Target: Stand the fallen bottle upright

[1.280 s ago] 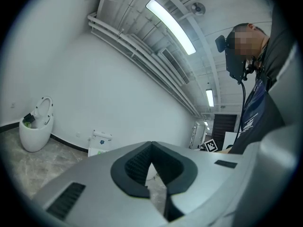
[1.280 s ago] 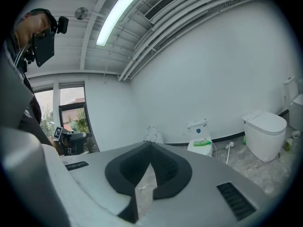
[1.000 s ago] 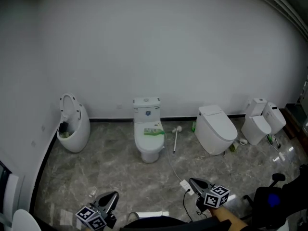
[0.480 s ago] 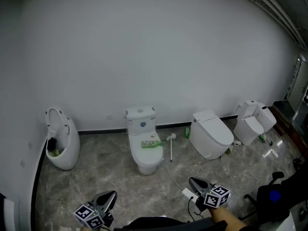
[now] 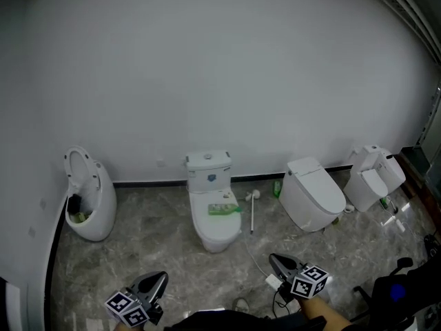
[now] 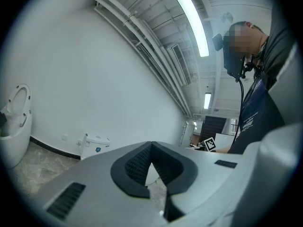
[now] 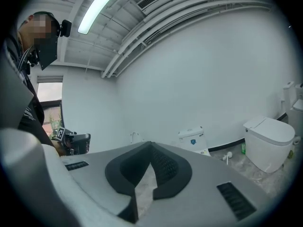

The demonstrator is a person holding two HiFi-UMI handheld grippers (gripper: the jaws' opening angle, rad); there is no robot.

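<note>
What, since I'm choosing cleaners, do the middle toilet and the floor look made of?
Middle toilet: likely glazed ceramic; it is smooth, glossy white with rounded moulded edges. Floor: probably polished marble or marble-look tile, grey-brown with pale veining and a slight sheen. No joints show clearly enough to say which.

Five toilets (image 5: 86,198) (image 5: 215,216) (image 5: 313,195) (image 5: 368,185) (image 5: 391,171), two hand-held grippers (image 5: 160,278) (image 5: 276,259), one brush (image 5: 251,212)

The head view looks from high up, forward and steeply down across the floor (image 5: 158,250) to the far wall (image 5: 220,81), with the left gripper (image 5: 160,279) and right gripper (image 5: 275,259) at its bottom edge. Each gripper view sits low, looking about level along its own jaws toward that wall. All three share the middle toilet (image 5: 215,216).
</note>
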